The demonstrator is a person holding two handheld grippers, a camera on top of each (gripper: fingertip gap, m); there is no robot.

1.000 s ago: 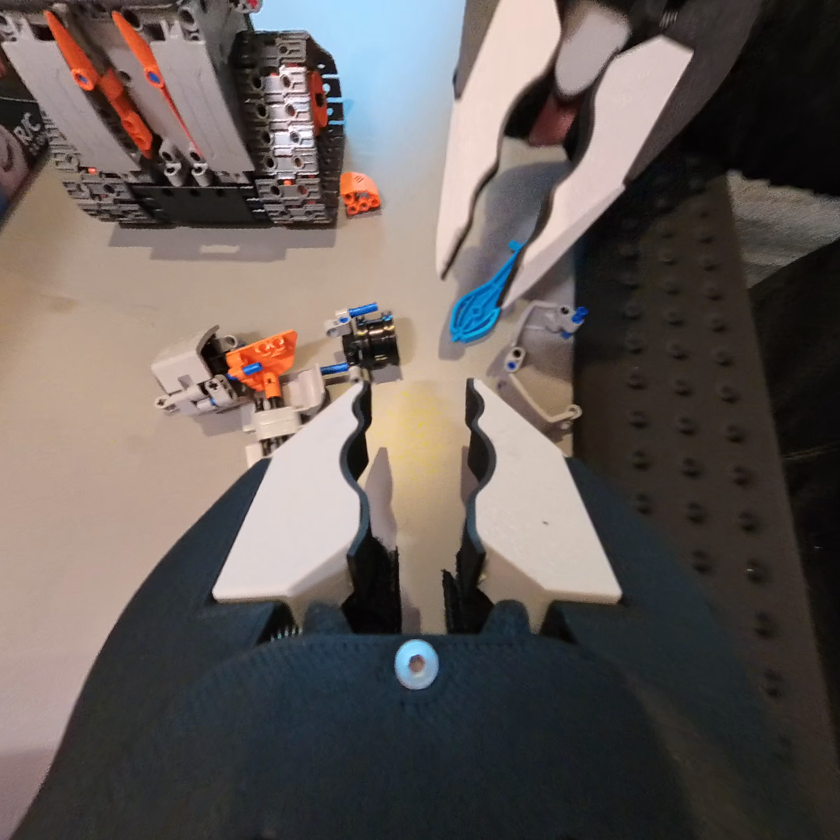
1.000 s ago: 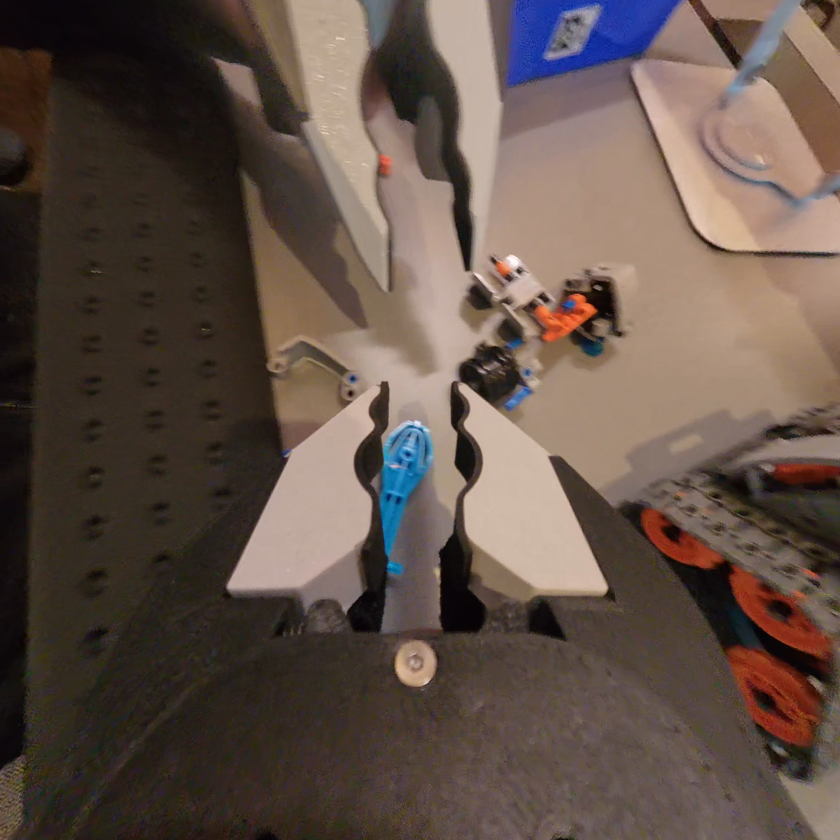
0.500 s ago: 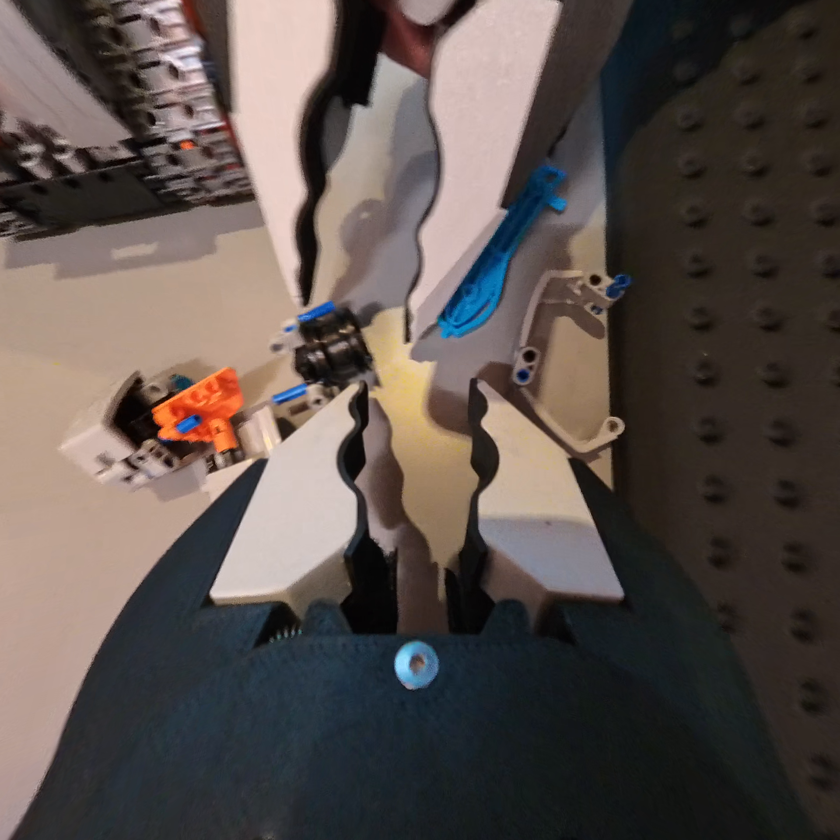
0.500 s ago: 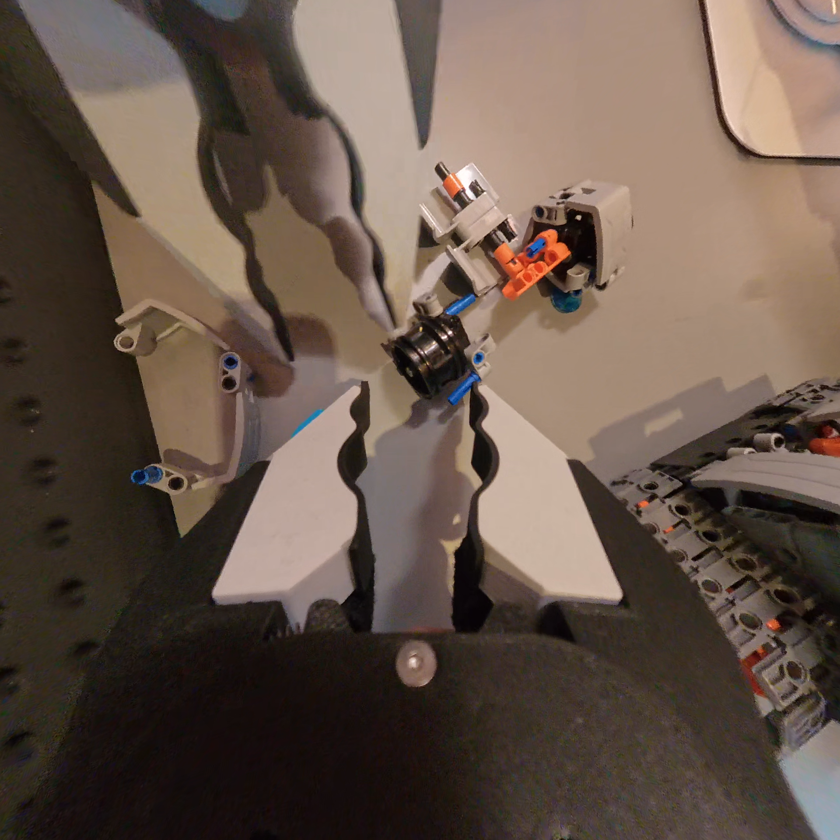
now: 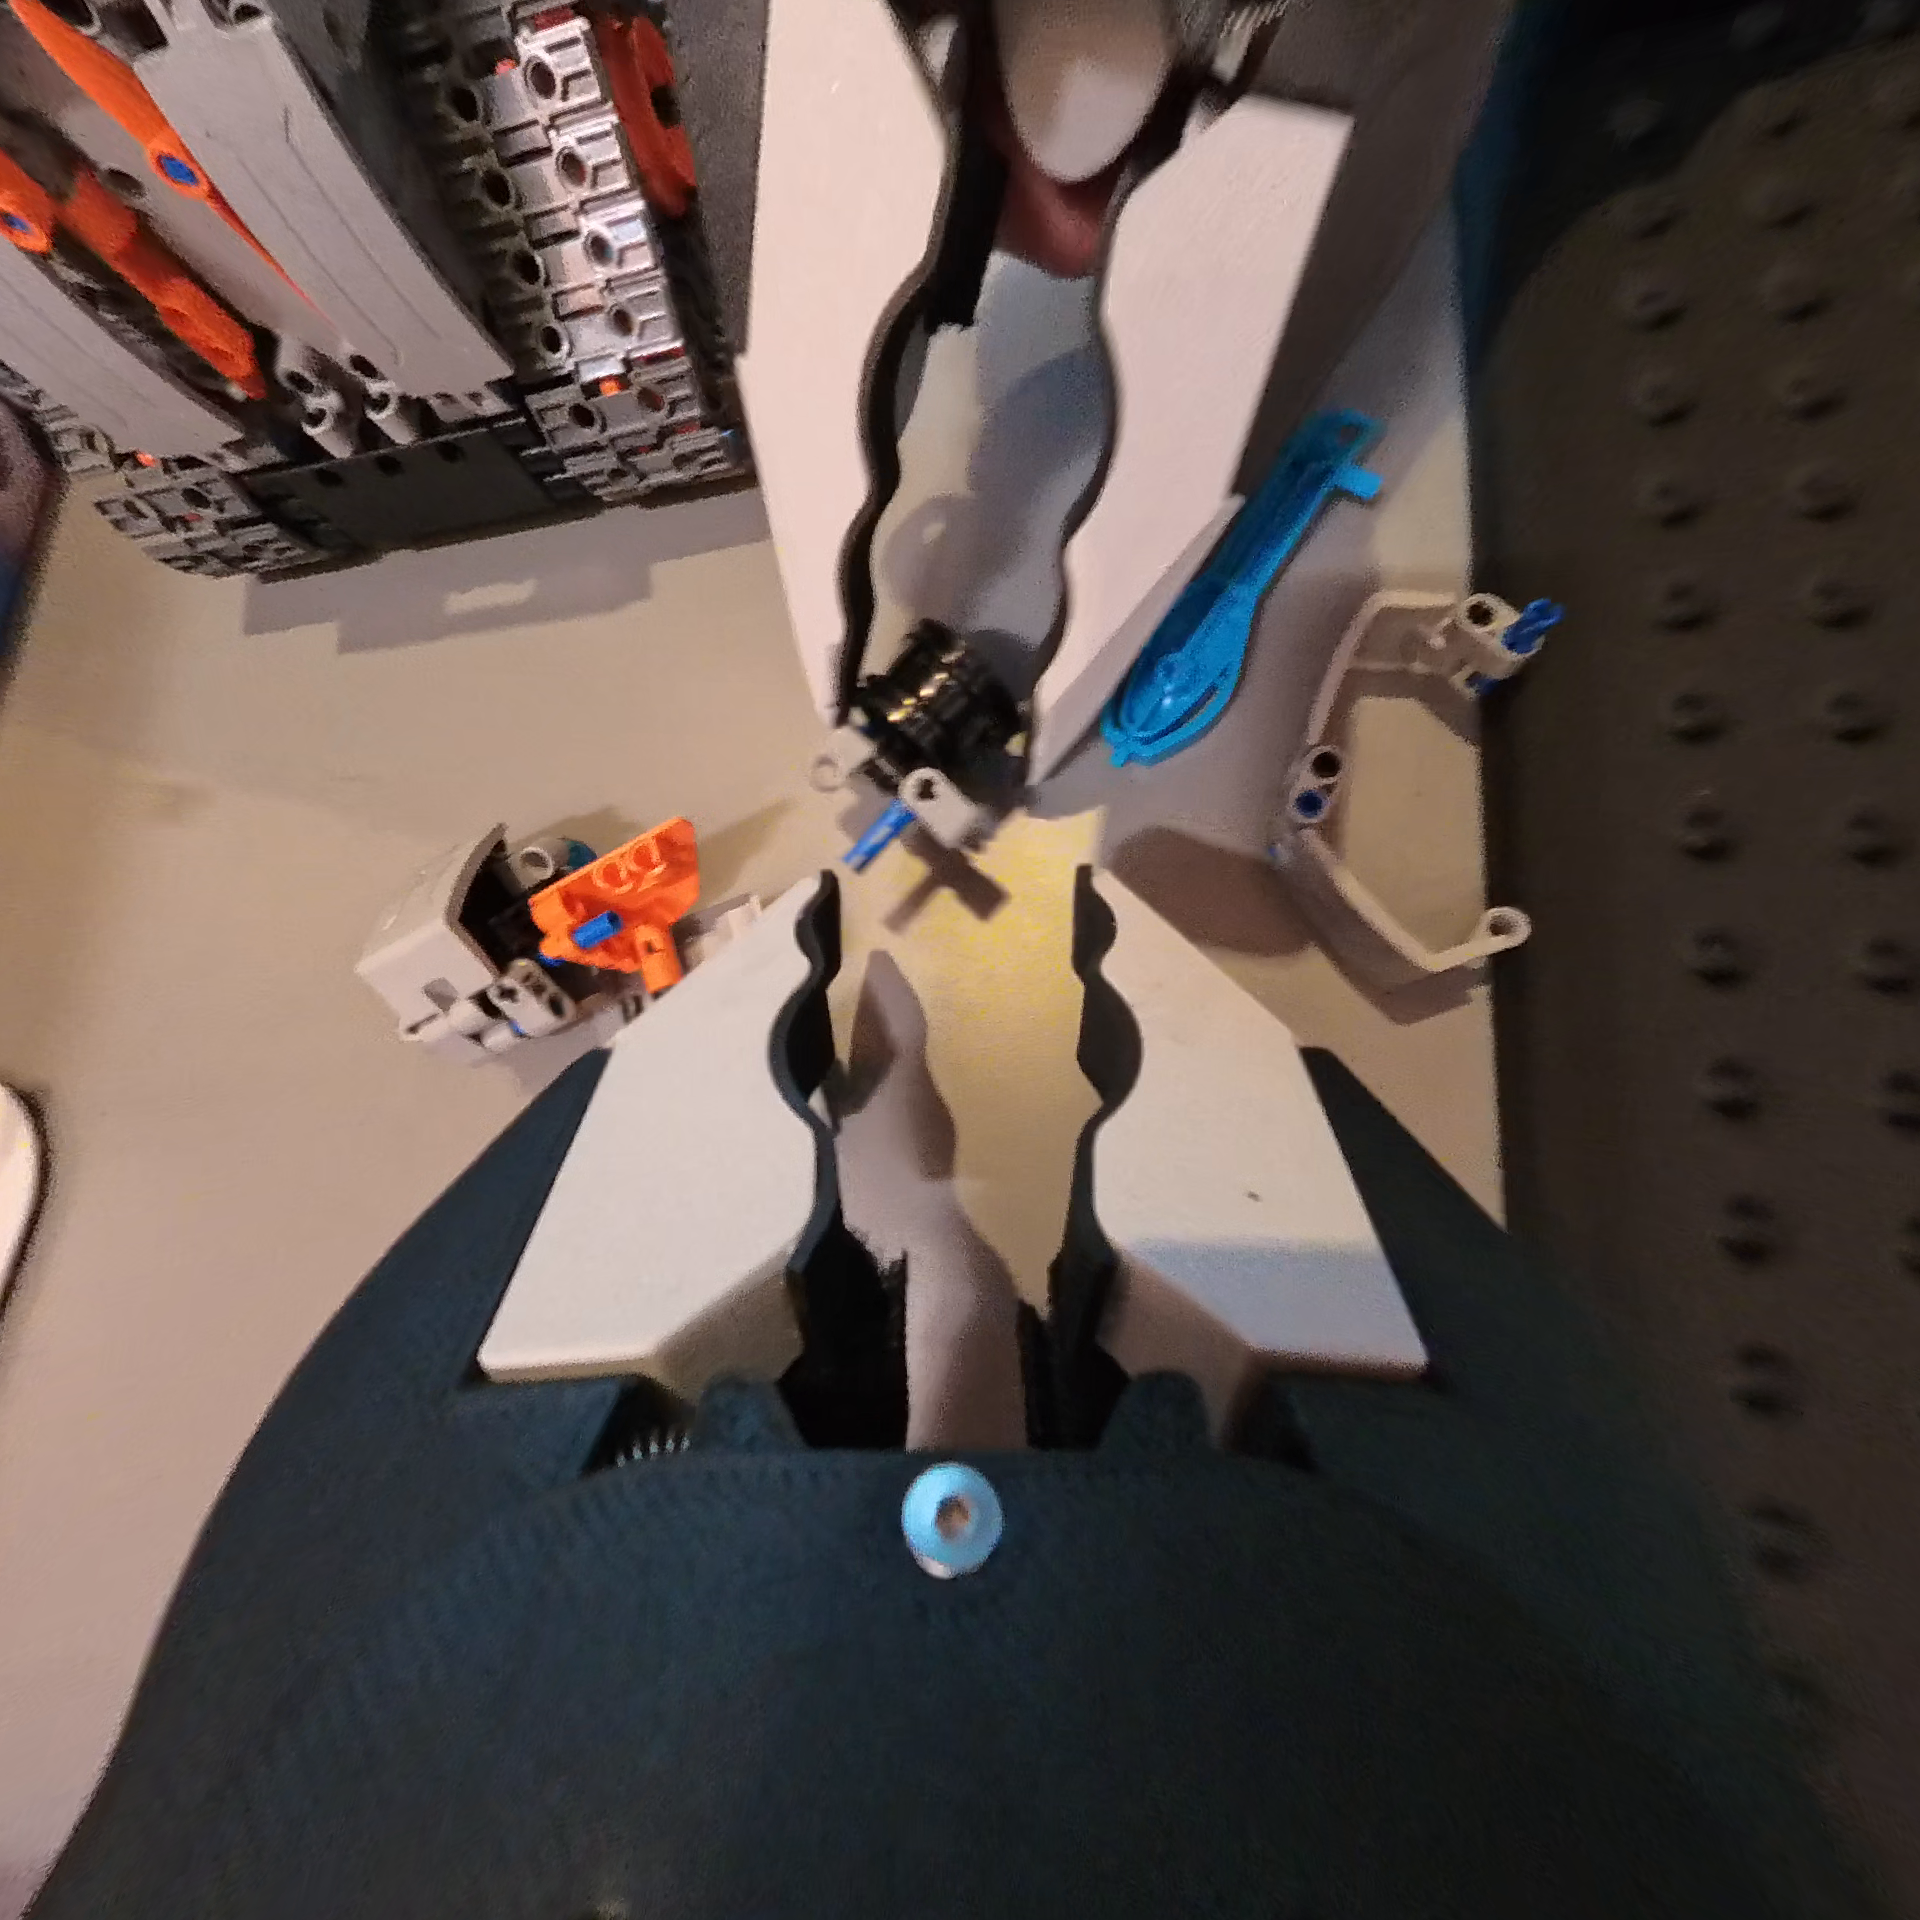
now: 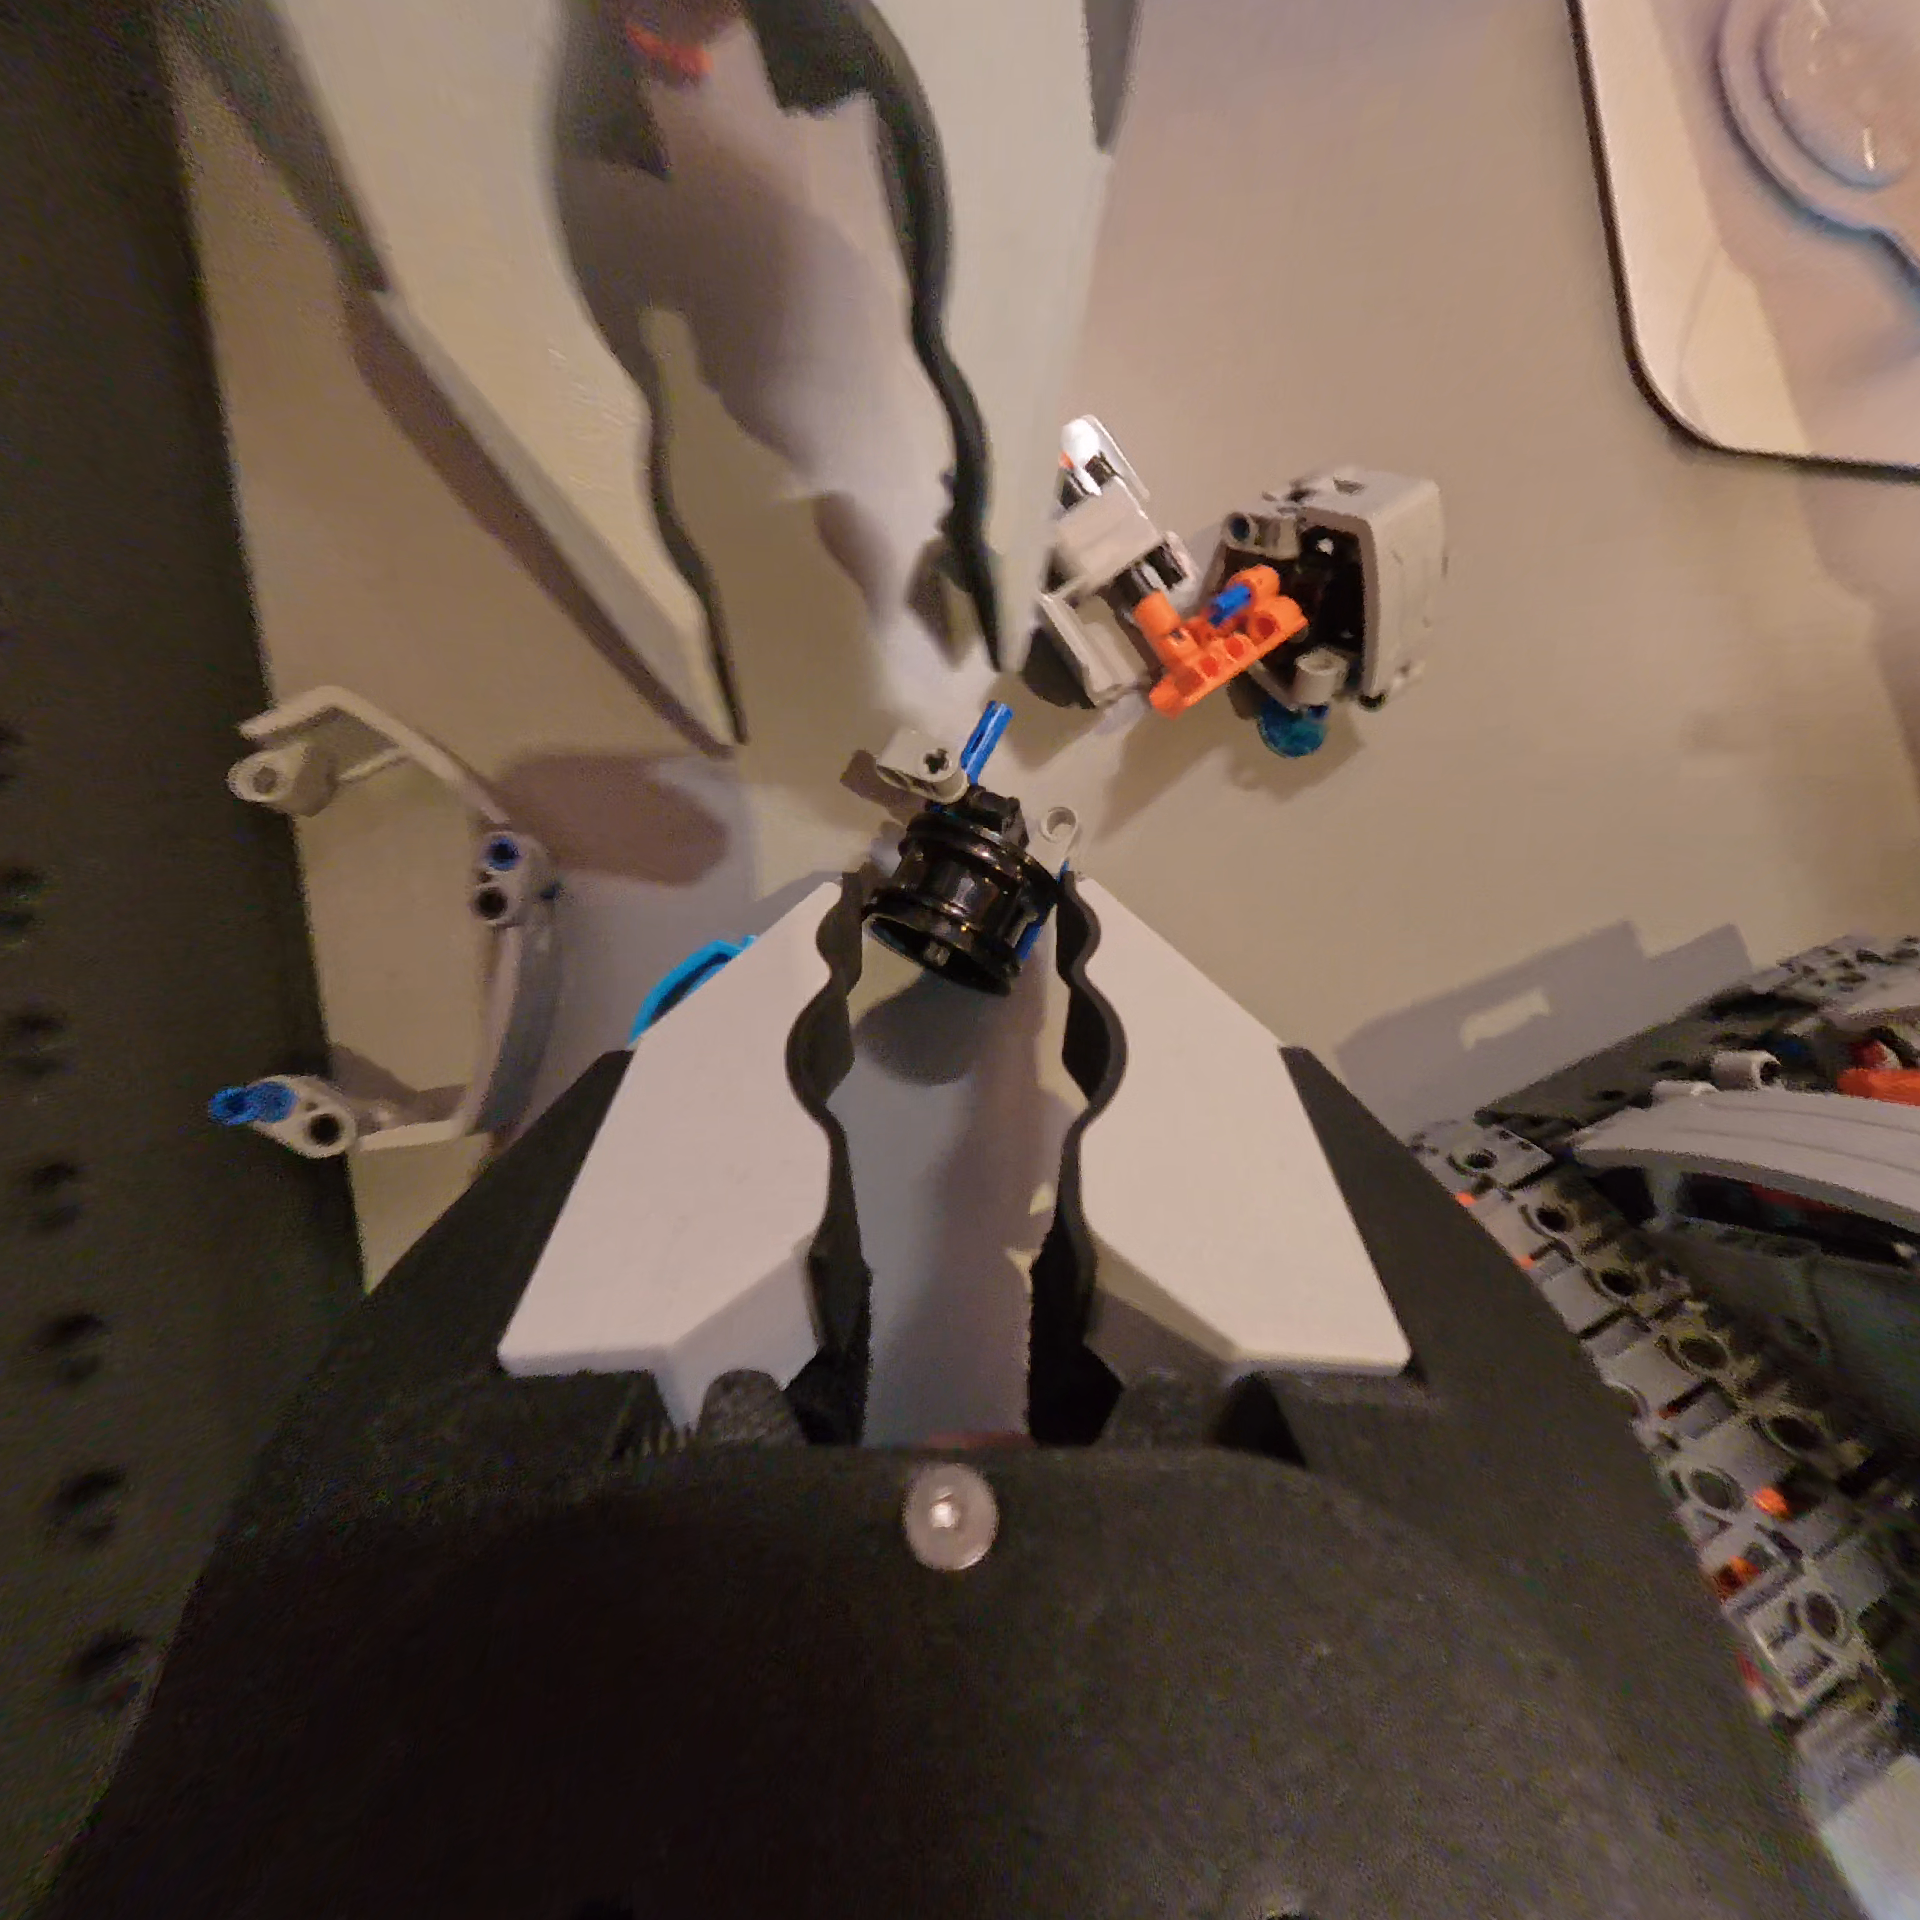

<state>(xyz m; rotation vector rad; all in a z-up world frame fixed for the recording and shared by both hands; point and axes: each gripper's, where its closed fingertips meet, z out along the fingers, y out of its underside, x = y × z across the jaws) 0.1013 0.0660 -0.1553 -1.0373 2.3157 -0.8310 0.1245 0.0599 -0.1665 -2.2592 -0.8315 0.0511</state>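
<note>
My right gripper has its tips around the black wheel, lifted off the table; my left gripper gapes empty just beside it. The grip looks shallow, so the wheel could slip out

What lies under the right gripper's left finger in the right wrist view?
A blue leaf-shaped piece pokes out beside the finger of the right gripper; the finger covers the rest. The left wrist view shows it whole.
</note>
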